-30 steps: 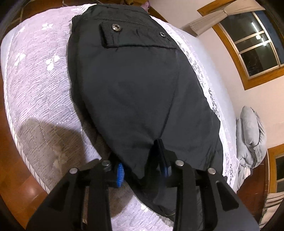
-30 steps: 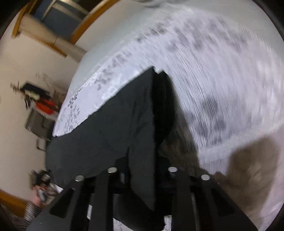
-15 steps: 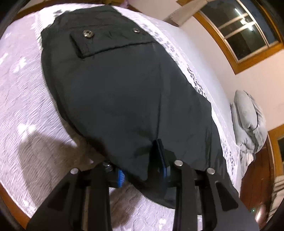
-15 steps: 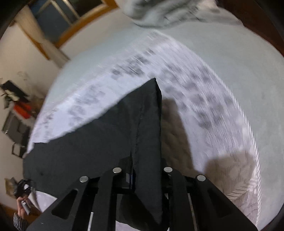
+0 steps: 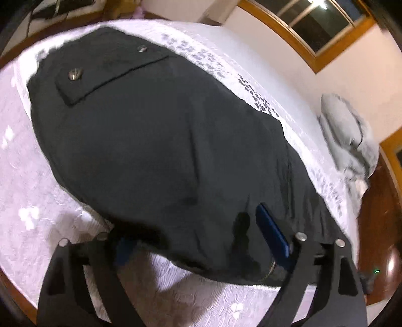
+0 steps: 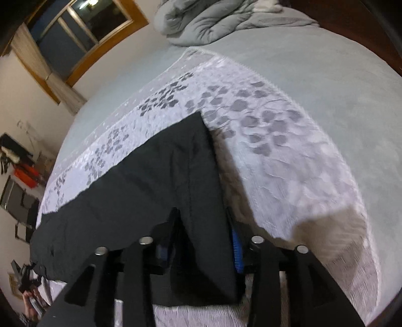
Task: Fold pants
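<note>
We are holding our left gripper (image 5: pixel 201 241) with its jaws spread wide, the near hem of the black pants (image 5: pixel 155 151) lying slack between them and neither blue pad (image 5: pixel 272 232) pressing the cloth, so nothing is gripped there. Our right gripper (image 6: pixel 201 247) is standing with its jaws partly open; a ridge of the fabric (image 6: pixel 155 188) is rising between them, but we cannot tell whether the pads are pinching it or only flanking it.

The pants are lying flat and already doubled on the white lace cover (image 6: pixel 276 163) of the bed (image 6: pixel 326 83), reaching from the near edge toward the far side. We judge that we are letting go after laying a fold. To do this well, we should be opening both jaws fully and drawing straight back, low and level, so that no pad is dragging the hem and undoing the crease; then we should be smoothing the top layer before the next fold.

The left wrist view is showing what the right is missing: the flap pocket (image 5: pixel 110 73) with its two metal snaps (image 5: pixel 74 74) at the far end. The right wrist view alone is showing the squared corner of the cloth (image 6: pixel 199 115) sitting on the lace and the grey duvet (image 6: pixel 226 20) bunched at the far edge of the bed.
</note>
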Tool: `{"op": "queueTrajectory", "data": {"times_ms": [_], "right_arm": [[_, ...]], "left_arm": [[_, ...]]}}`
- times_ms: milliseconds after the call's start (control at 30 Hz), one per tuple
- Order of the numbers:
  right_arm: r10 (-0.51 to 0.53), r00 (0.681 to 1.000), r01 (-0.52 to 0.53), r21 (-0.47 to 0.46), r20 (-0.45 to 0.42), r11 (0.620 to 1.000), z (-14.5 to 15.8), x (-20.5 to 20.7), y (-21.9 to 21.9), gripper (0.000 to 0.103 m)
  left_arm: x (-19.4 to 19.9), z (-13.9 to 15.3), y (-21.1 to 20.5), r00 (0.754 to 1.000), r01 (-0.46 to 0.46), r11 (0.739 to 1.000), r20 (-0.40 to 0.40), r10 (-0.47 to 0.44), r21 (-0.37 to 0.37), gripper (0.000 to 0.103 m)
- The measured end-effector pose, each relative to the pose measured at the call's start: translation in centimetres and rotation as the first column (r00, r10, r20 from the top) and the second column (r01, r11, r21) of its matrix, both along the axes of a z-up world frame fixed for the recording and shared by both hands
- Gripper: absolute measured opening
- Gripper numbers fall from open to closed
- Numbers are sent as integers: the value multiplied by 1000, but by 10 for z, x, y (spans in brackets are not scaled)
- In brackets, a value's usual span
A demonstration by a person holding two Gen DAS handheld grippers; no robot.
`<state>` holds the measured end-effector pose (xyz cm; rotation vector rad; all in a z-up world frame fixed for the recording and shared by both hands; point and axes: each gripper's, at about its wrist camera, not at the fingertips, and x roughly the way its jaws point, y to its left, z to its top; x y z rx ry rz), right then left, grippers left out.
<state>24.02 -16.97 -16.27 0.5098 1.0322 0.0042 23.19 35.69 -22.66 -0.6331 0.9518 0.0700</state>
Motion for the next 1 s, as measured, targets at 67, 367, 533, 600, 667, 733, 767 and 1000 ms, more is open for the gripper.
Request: {"op": "queueTrajectory", "data": {"times_ms": [67, 367, 533, 600, 667, 733, 767, 1000], "right_arm": [[-72, 996, 72, 12, 44, 997, 10, -18, -11, 54], [-280, 958, 254, 273, 60, 928, -2, -95, -32, 57], [-290, 952, 242, 348, 94, 906, -18, -103, -18, 63], [-279, 954, 227, 343, 110, 911, -21, -99, -11, 63], [-267, 956, 215, 334, 119, 918, -25, -95, -7, 63], [-263, 958, 210, 343, 116, 916, -32, -87, -3, 63], [-264, 958, 210, 353, 111, 912, -35, -86, -1, 63], [-270, 956, 209, 384, 112, 899, -49, -77, 5, 62]], "left_arm": [[-4, 3, 0, 1000, 2, 999, -30, -1, 42, 91], [-34, 27, 22, 993, -108, 986, -32, 113, 129, 95], [-45, 34, 22, 993, -105, 985, -32, 111, 140, 95], [-47, 34, 21, 994, -101, 986, -33, 107, 131, 95], [-48, 34, 20, 994, -98, 987, -36, 104, 127, 95], [-44, 33, 15, 994, -98, 987, -40, 104, 128, 96], [-42, 33, 14, 994, -97, 987, -41, 103, 130, 96], [-32, 27, 17, 993, -95, 985, -57, 104, 146, 96]]}}
